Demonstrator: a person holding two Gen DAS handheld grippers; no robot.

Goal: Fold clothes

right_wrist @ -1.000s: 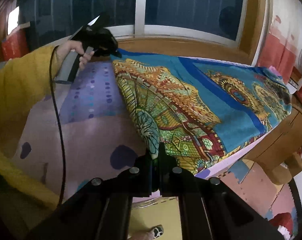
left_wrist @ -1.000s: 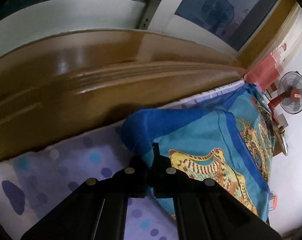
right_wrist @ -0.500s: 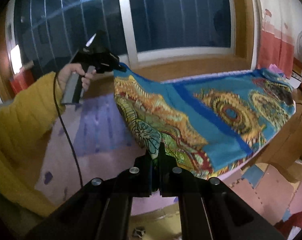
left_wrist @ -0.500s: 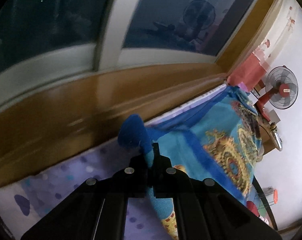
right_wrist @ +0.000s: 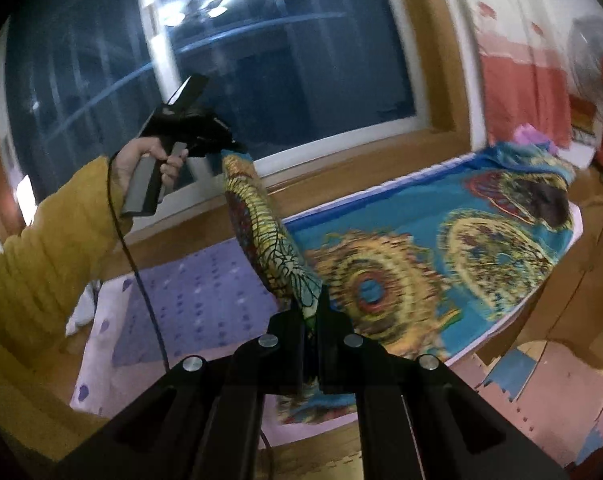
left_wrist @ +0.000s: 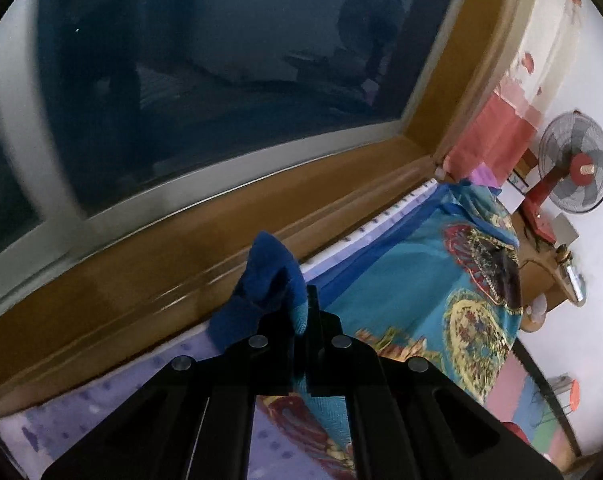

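Observation:
A large turquoise cloth (right_wrist: 433,248) printed with yellow and red medallions lies spread over the bed, its near end lifted into the air. My left gripper (left_wrist: 301,312) is shut on one blue-bordered corner of the cloth (left_wrist: 267,276), which bunches above the fingers. The same left gripper (right_wrist: 225,145) shows in the right wrist view, held up by a hand in a yellow sleeve (right_wrist: 49,240) before the window. My right gripper (right_wrist: 312,309) is shut on the other corner, and the raised edge stretches between the two grippers.
A purple dotted sheet (right_wrist: 189,304) covers the bed under the cloth. A wooden sill (left_wrist: 149,280) and dark window (right_wrist: 285,60) run behind it. A red standing fan (left_wrist: 573,176) and wooden furniture stand at the right. Foam floor mats (right_wrist: 541,392) lie below the bed.
Both grippers have lifted their corners of the cloth and carried them toward the far end of the bed. More purple sheet is uncovered behind them.

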